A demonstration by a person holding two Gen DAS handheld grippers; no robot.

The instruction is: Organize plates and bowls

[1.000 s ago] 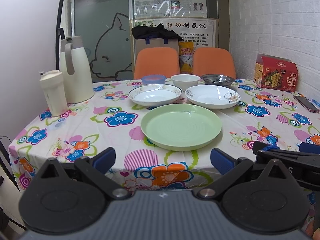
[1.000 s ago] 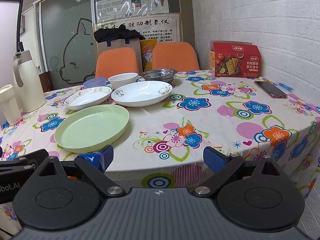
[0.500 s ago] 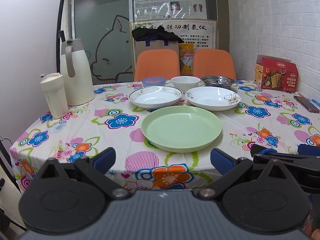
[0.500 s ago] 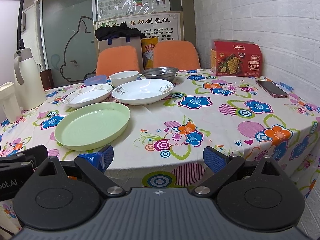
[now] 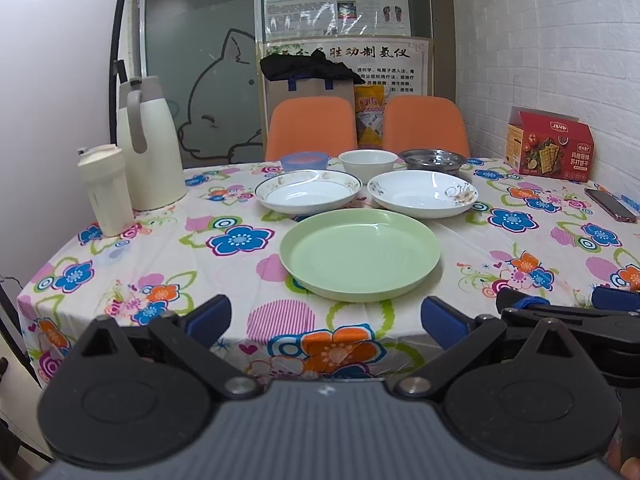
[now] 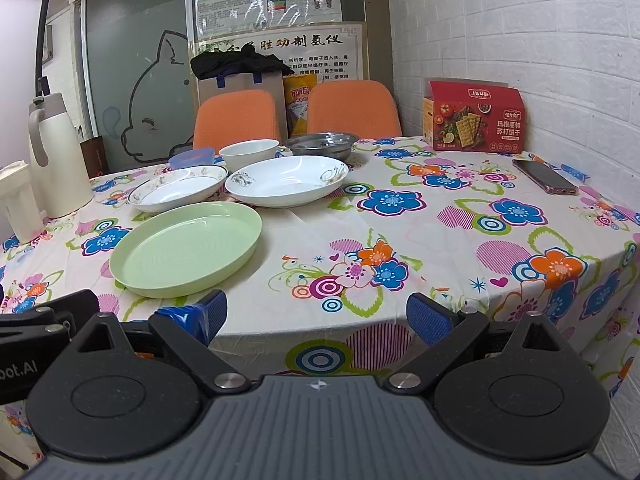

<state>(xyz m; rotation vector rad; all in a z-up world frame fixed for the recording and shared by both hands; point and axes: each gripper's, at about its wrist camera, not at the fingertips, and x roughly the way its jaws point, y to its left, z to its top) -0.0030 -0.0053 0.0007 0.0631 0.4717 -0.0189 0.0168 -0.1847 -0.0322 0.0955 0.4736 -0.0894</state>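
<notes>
Both grippers, left (image 5: pixel 324 316) and right (image 6: pixel 316 314), hung spread and empty at the table's (image 6: pixel 440 240) near edge; the green plate (image 5: pixel 360 254) lay directly ahead of the left, nearer it.

A: The nearest plate (image 5: pixel 360 255)?
B: Plain pale green, on the tabletop (image 5: pixel 224 240) cloth of blue, orange and pink flowers.
A: At twelve o'clock beyond it?
B: Two white floral-rimmed dishes (image 5: pixel 308 191); orange chairs (image 5: pixel 311 127).

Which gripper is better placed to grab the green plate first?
Probably left. The round pale-green plate lies straight ahead of the open left gripper; for the open right gripper it sits off to the left.
</notes>
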